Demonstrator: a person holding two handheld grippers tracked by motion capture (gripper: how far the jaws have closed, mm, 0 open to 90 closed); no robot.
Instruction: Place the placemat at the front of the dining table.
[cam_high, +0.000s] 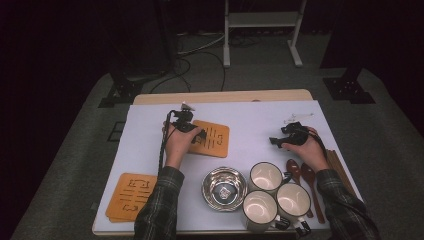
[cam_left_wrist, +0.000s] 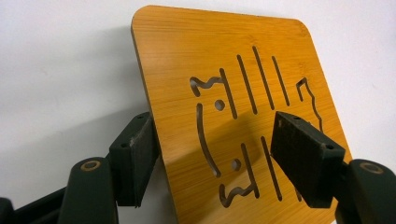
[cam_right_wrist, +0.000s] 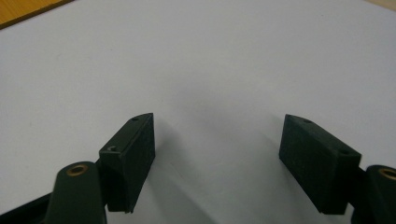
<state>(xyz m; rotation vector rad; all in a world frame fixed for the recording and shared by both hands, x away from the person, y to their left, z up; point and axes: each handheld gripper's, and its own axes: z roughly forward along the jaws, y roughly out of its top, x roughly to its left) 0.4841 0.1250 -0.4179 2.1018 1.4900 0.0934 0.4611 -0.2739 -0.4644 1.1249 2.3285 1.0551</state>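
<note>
Coaster (cam_left_wrist: 243, 107), the bamboo one with cut-out slots, lies flat on the white sheet near the bench's far left. My left tool (cam_high: 199, 136) stands over its near-left corner, one pad touching the left edge and the other hovering above the face, so it has no hold; I judge I'm nudging it square. My right tool (cam_high: 276, 141) hangs wide open and empty over bare sheet. Cups (cam_high: 266, 176) and the steel bowl (cam_high: 224, 188) crowd the near edge; open room lies between my hands.
</note>
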